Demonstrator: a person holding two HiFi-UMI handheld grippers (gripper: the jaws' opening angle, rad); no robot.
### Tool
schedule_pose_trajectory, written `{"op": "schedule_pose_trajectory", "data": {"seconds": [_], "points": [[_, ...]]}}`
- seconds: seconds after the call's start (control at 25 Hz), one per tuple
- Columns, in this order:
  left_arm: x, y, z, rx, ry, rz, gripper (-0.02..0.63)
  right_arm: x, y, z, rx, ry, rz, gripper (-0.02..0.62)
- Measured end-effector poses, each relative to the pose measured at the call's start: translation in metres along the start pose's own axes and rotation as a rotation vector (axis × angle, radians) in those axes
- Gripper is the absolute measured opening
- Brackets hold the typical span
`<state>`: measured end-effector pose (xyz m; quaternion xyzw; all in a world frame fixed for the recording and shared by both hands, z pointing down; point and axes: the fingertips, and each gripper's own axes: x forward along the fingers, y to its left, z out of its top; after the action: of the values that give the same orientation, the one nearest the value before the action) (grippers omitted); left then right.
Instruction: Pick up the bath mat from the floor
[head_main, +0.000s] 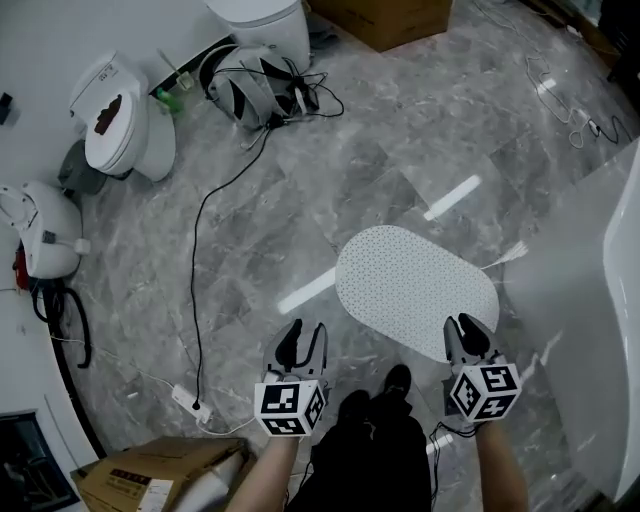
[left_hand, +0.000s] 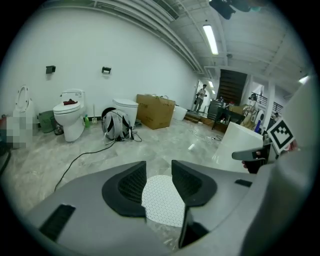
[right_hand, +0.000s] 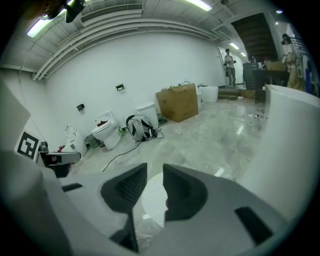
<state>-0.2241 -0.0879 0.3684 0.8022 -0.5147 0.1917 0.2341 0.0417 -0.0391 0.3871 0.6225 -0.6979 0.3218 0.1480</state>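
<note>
Seemingly untouched, bath mat (head_main: 415, 280) lies ahead of left tool (head_main: 305, 334) and right tool (head_main: 468, 330).

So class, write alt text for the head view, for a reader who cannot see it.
A white oval dotted bath mat lies flat on the grey marble floor. The left gripper and the right gripper hover by its near edge, jaws apart, holding nothing.
</note>
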Motion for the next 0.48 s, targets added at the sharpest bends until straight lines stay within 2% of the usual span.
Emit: {"op": "schedule_pose_trajectory", "data": {"seconds": [0.48], "points": [[0.14, 0.057, -0.16, -0.021, -0.016, 0.017, 0.164, 0.188, -0.023, -0.121, -0.057, -0.034, 0.127, 0.101]]}}
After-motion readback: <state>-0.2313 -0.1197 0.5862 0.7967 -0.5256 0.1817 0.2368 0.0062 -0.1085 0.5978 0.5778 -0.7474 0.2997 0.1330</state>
